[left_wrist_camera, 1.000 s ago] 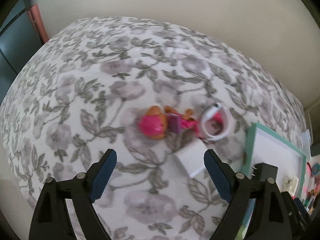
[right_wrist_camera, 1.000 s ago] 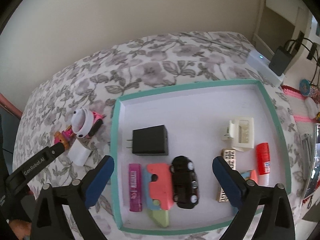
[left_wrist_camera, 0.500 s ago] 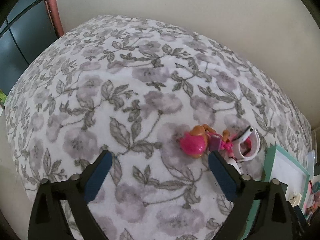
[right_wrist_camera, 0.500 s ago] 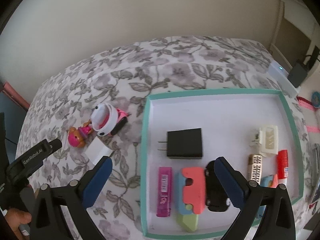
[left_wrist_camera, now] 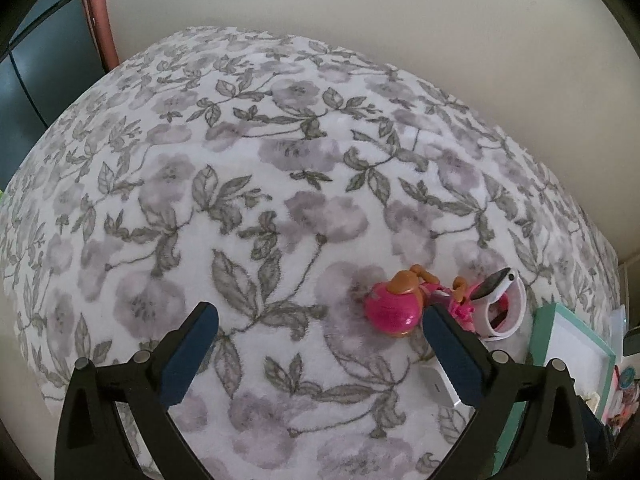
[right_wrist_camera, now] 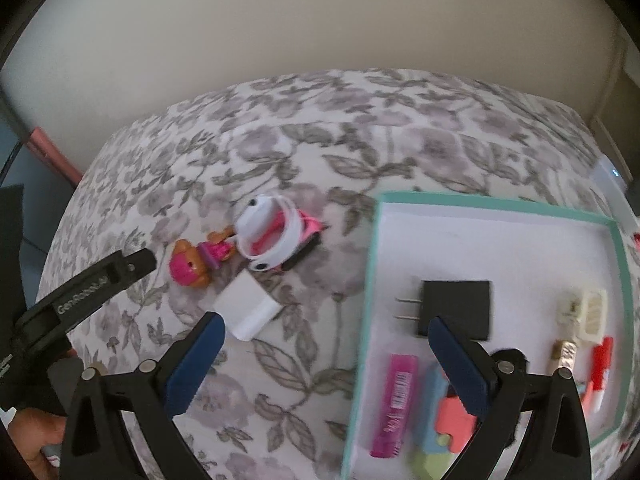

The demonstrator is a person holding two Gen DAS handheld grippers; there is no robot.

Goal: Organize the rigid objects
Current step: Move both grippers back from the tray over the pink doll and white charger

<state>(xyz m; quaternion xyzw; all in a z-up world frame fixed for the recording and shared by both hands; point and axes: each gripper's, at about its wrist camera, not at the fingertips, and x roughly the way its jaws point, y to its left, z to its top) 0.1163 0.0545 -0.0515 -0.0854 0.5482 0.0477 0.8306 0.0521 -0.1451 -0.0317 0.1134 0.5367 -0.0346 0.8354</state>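
We worked over a floral blanket against a plain wall. The teal tray already held a black charger, a pink tube and more. Left outside, close together: a pink doll, a white watch and a white adapter (all unobstructed). The left gripper and right gripper stood spread, empty.
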